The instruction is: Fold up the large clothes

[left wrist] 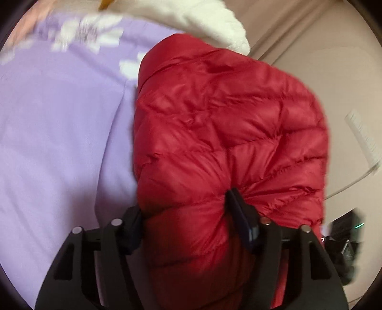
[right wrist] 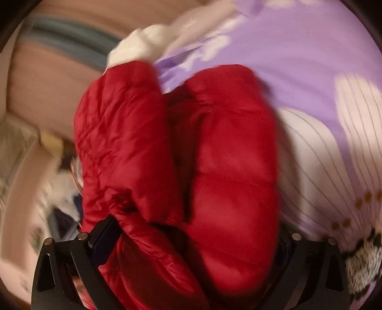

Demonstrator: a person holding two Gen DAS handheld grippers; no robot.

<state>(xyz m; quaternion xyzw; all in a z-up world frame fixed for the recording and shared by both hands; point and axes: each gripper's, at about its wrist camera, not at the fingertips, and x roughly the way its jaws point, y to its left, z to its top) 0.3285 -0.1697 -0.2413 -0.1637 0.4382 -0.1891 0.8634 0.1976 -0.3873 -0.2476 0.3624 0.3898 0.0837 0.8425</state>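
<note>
Left wrist view has the lilac flowered bedspread across its left side, and to the right of it the red quilted down jacket, bunched into a thick bundle that hangs out over the bed's edge toward the pale floor. A white fluffy textile lies beyond the jacket at the top. The left gripper is clamped on a fat wad of the jacket: its jaws stand fairly wide apart because the padding fills the gap, and the cloth puckers where the right-hand finger bites in.

Right wrist view, blurred by motion, shows a cluttered floor area at the left, then the same jacket as two puffy lobes with a dark crease between them, then the bedspread with a large white flower print at the right. The right gripper is likewise closed around a thick fold of jacket, with the padding swelling out between its jaws.

By its look the jacket is light, soft and springy, with a slick shiny shell. It will likely puff back open and slide out of a shallow pinch. A deep hold through several layers, near a stitched seam or hem, should serve best; a single loose panel would slip.
</note>
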